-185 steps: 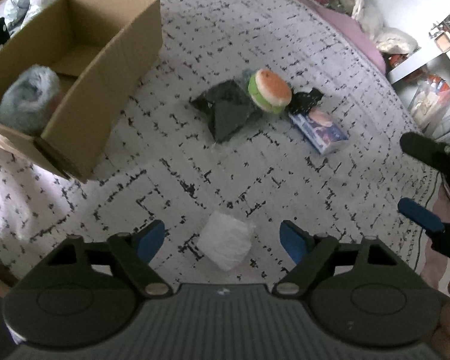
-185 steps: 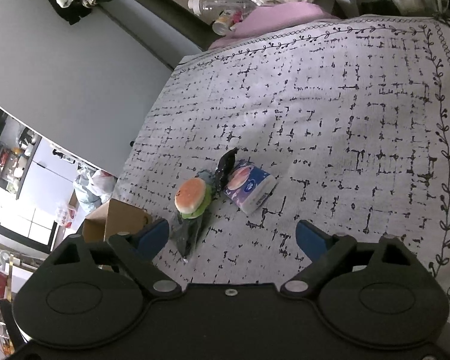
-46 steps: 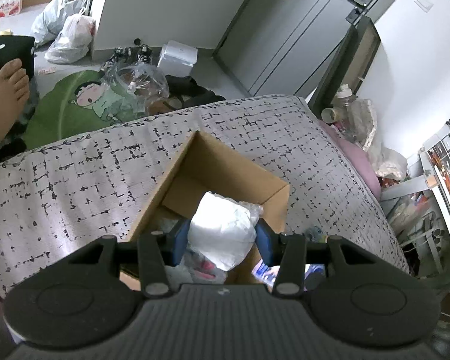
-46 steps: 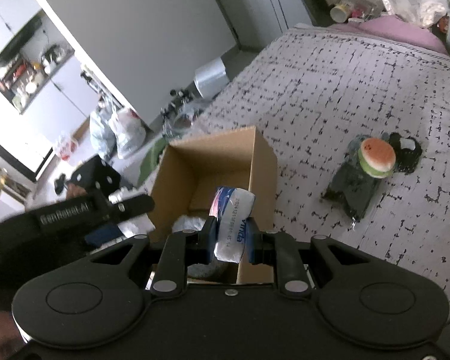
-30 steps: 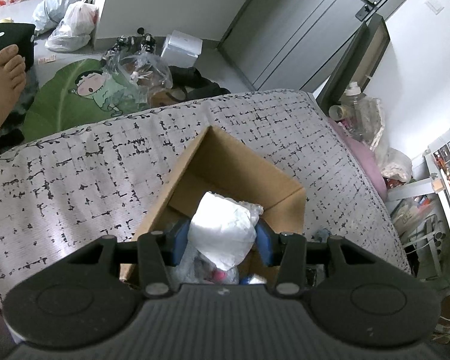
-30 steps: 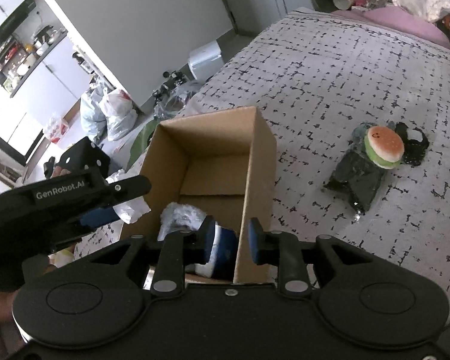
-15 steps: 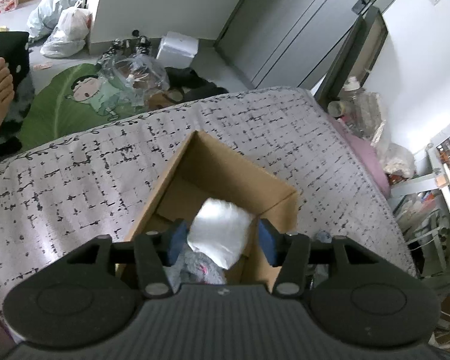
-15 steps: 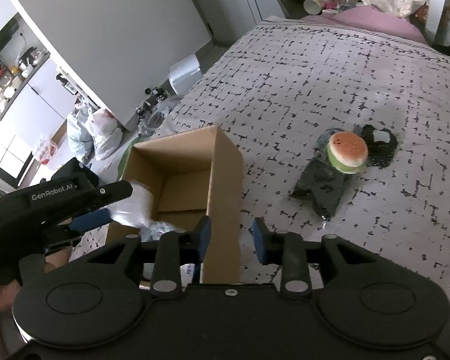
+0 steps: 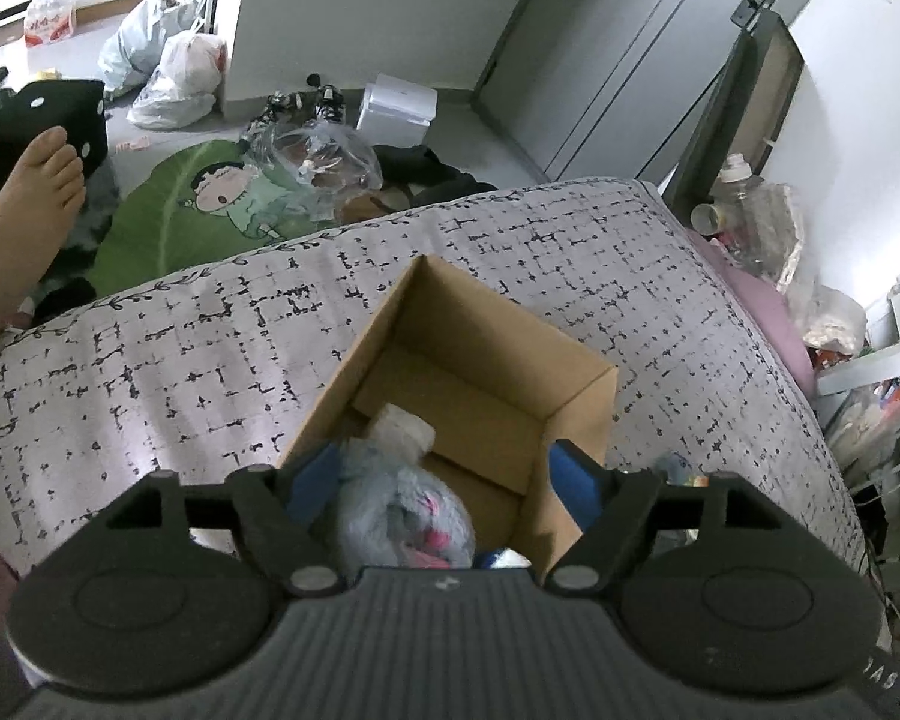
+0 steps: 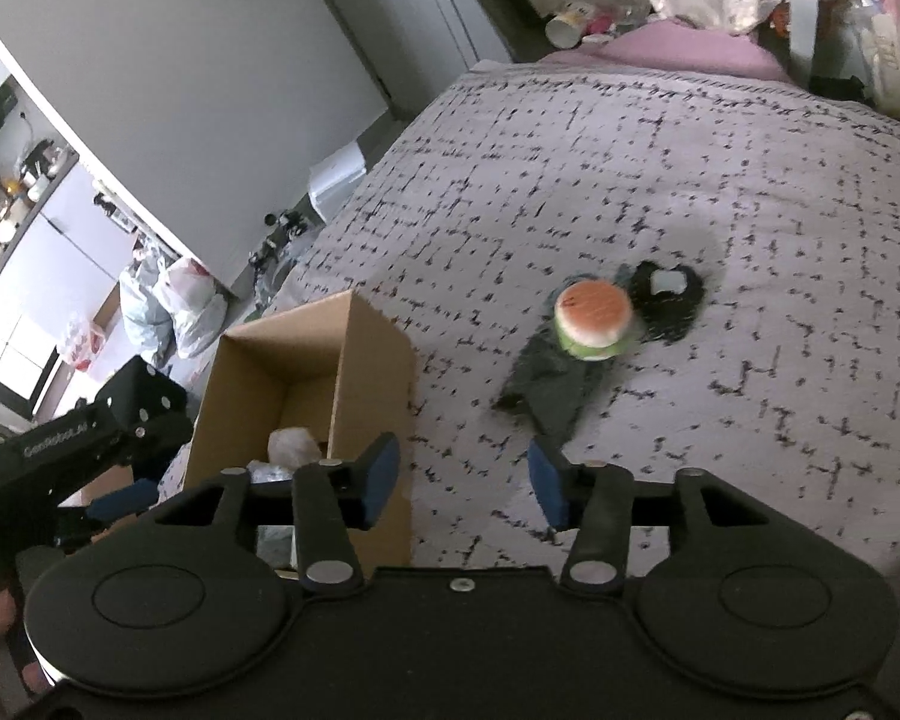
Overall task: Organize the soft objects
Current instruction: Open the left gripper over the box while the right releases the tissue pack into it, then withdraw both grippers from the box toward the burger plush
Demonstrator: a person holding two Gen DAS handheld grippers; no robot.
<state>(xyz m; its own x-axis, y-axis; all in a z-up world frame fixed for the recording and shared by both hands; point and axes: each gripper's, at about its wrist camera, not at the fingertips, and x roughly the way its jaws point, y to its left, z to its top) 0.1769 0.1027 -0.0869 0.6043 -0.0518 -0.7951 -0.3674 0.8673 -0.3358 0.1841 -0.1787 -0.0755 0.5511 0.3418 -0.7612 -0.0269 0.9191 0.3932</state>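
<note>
Left wrist view: I am opening the left gripper [image 9: 444, 474] above the cardboard box [image 9: 576, 408], nothing between its jaws, the white bundle [image 9: 402, 429] lying inside. The right gripper [image 10: 462, 474], also widening and empty, is pointing beside the box toward the burger plush [image 10: 594, 318], probably next.

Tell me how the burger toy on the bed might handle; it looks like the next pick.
The burger toy looks rounded and puffy, so it probably squashes under the pads and weighs little. It rests partly on dark cloth, which may drag along. Lying flat, it seems unlikely to roll.
</note>
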